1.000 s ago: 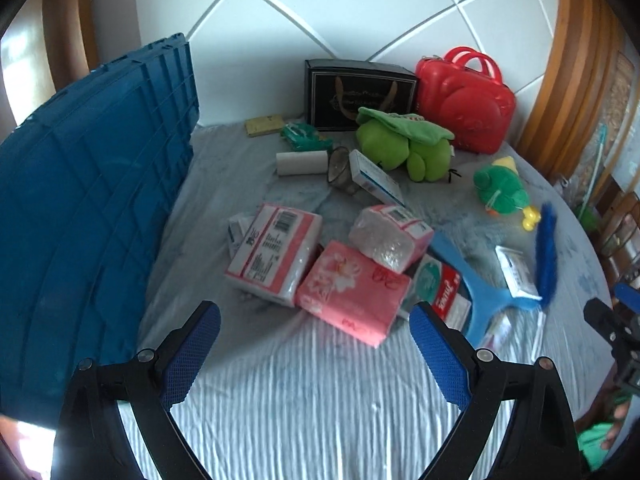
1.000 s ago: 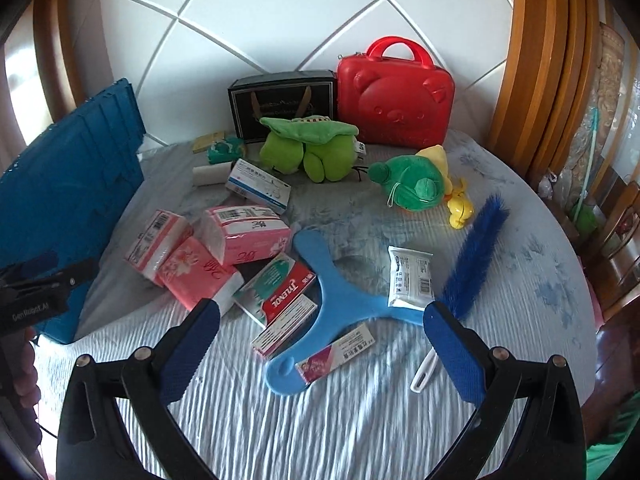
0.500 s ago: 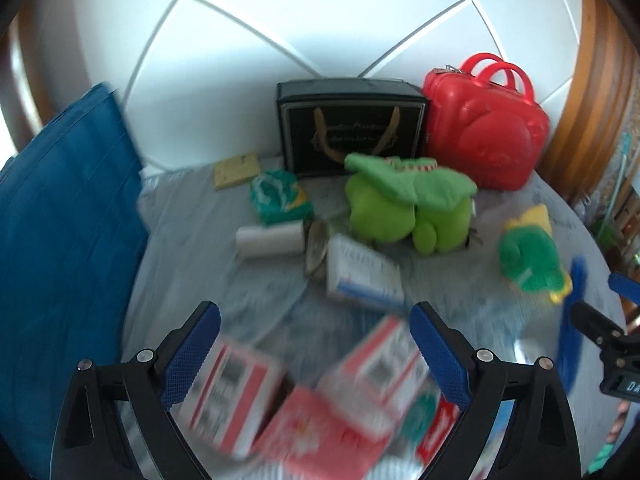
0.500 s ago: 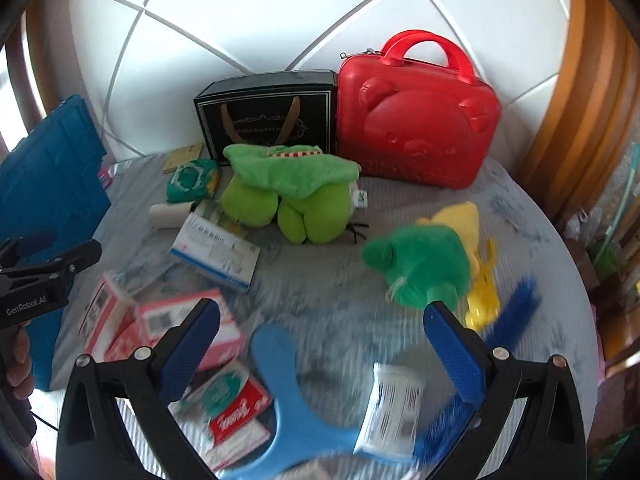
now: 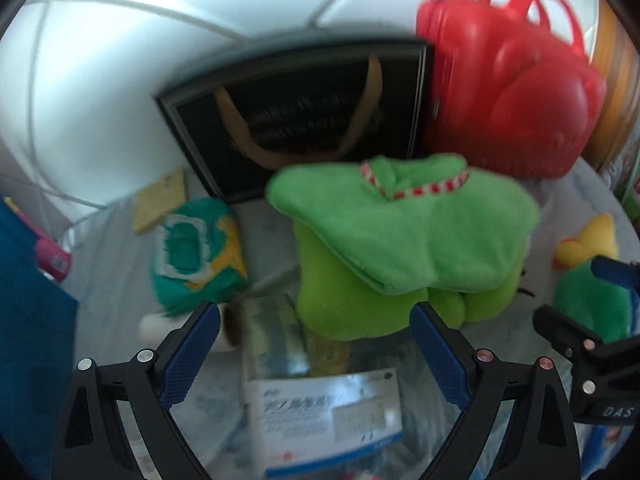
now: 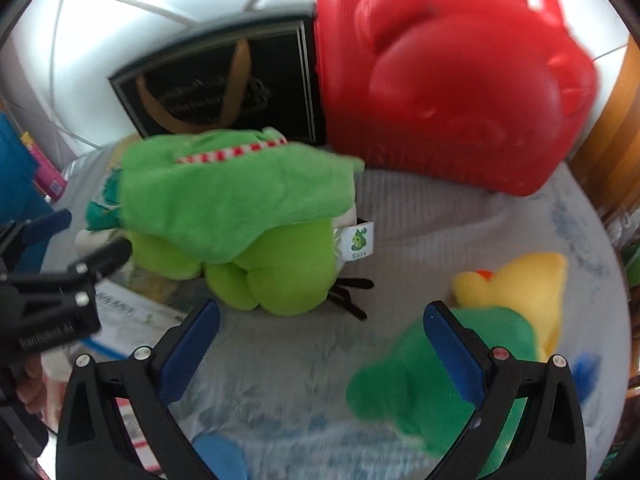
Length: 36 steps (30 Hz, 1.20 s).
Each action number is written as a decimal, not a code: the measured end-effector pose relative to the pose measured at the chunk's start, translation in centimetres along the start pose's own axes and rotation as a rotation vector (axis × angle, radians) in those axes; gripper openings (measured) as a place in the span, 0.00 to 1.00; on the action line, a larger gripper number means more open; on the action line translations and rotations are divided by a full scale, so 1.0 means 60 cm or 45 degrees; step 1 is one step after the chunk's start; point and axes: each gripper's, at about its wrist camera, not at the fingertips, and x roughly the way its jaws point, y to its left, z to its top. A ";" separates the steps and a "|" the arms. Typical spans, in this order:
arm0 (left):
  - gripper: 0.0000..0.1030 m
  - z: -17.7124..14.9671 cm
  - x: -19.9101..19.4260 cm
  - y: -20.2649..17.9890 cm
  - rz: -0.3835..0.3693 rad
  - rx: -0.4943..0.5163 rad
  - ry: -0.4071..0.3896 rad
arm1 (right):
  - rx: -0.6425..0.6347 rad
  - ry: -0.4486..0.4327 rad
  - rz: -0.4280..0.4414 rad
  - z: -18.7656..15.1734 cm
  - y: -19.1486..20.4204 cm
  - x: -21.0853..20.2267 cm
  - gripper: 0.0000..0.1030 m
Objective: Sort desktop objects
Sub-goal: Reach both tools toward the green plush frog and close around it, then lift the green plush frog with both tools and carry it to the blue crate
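Observation:
A bright green plush frog (image 5: 400, 240) (image 6: 240, 216) lies on the grey cloth just ahead of both grippers. My left gripper (image 5: 316, 350) is open, with a white and blue medicine box (image 5: 324, 412) lying between and below its fingers. My right gripper (image 6: 320, 348) is open too, hovering over bare cloth in front of the frog, and a darker green and yellow plush toy (image 6: 460, 360) sits by its right finger. The right gripper's black body (image 5: 592, 356) shows at the left view's right edge, and the left gripper's body (image 6: 48, 300) at the right view's left edge.
A red bear-shaped case (image 5: 508, 92) (image 6: 452, 92) and a black gift box (image 5: 300, 120) (image 6: 224, 88) stand against the white wall behind the frog. A green pouch (image 5: 196, 252), a yellow pad (image 5: 160, 200) and a blue crate (image 5: 24, 308) lie to the left.
Both grippers have moved forward and lower toward the green plush frog. The tissue packs, blue scraper and brush near the table's front have dropped out of view. Both stay open.

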 end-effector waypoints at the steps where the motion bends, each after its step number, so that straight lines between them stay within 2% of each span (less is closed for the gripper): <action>1: 0.94 0.002 0.016 -0.005 0.003 0.002 0.013 | -0.003 0.010 0.002 0.004 0.000 0.016 1.00; 7: 0.94 0.011 0.070 -0.020 0.022 0.019 0.020 | 0.019 0.042 0.052 0.024 -0.010 0.086 1.00; 10: 1.00 0.020 0.084 -0.010 -0.017 -0.019 -0.003 | 0.052 0.044 0.091 0.030 -0.019 0.106 1.00; 12: 1.00 0.019 0.086 -0.005 -0.055 -0.008 -0.003 | 0.047 0.059 0.112 0.031 -0.021 0.112 1.00; 15: 1.00 0.007 0.068 0.001 -0.081 0.051 -0.036 | 0.037 0.015 0.135 0.026 -0.024 0.094 1.00; 17: 1.00 -0.002 0.057 0.000 -0.086 0.099 -0.055 | 0.087 -0.007 0.181 0.028 -0.038 0.084 1.00; 22: 1.00 -0.012 0.045 -0.034 -0.108 0.190 -0.079 | 0.127 0.048 0.246 0.030 -0.040 0.101 1.00; 24: 1.00 -0.011 0.057 -0.052 -0.051 0.234 -0.092 | 0.120 0.065 0.249 0.028 -0.035 0.111 1.00; 25: 1.00 -0.007 0.070 -0.054 0.022 0.229 -0.095 | 0.121 0.077 0.251 0.029 -0.034 0.118 1.00; 26: 1.00 -0.005 0.081 -0.051 0.019 0.211 -0.086 | 0.122 0.089 0.253 0.030 -0.033 0.125 1.00; 28: 1.00 0.003 0.104 -0.038 -0.068 0.135 -0.033 | 0.121 0.081 0.255 0.036 -0.036 0.143 1.00; 30: 0.93 0.009 0.119 -0.031 -0.119 0.099 -0.010 | 0.107 0.079 0.256 0.037 -0.028 0.153 1.00; 31: 0.84 0.010 0.123 -0.032 -0.134 0.103 -0.005 | 0.098 0.081 0.258 0.038 -0.023 0.158 1.00; 36: 0.76 0.015 0.118 -0.029 -0.158 0.082 -0.033 | 0.060 0.003 0.215 0.035 -0.008 0.164 0.99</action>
